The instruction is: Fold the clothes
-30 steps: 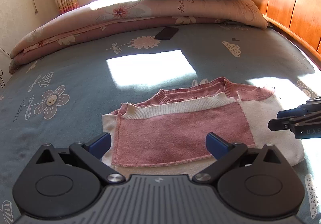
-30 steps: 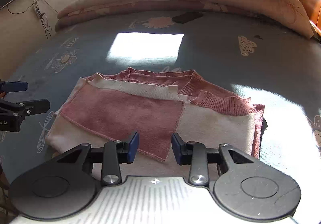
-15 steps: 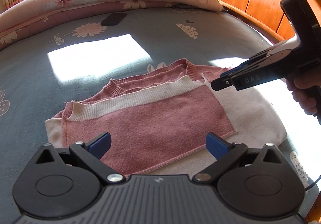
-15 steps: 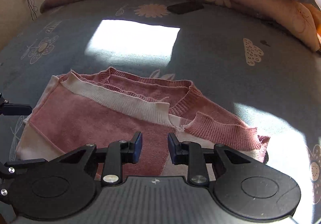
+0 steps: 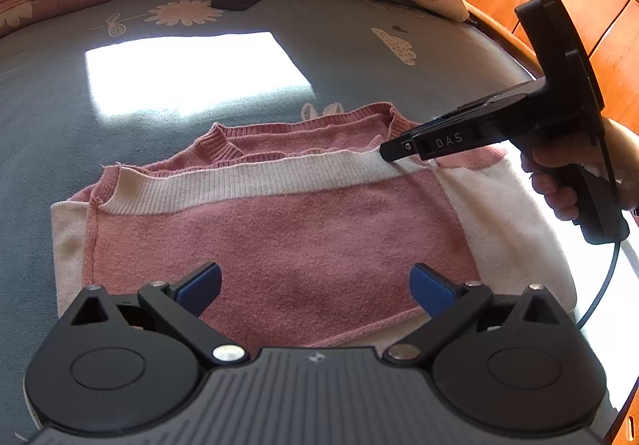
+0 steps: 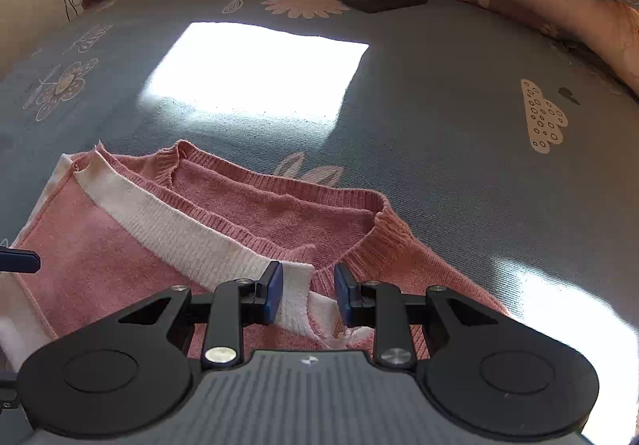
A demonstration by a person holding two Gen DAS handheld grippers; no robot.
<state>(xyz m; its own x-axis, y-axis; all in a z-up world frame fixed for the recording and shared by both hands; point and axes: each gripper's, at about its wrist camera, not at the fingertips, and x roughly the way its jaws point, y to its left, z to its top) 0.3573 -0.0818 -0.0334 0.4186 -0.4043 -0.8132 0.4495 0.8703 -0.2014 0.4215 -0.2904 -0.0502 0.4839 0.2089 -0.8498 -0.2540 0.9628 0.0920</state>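
Pink-and-white sweater (image 6: 120, 241), near edge hidden behind right gripper (image 6: 307, 293)

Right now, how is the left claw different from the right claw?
The left claw is spread wide open; the right claw is open only a little. The left claw has no cloth between its fingers, just the sweater's pink panel beyond them; the right claw has the sweater's white ribbed band between its fingers. Both have blue pads on black fingers and are over the same sweater.
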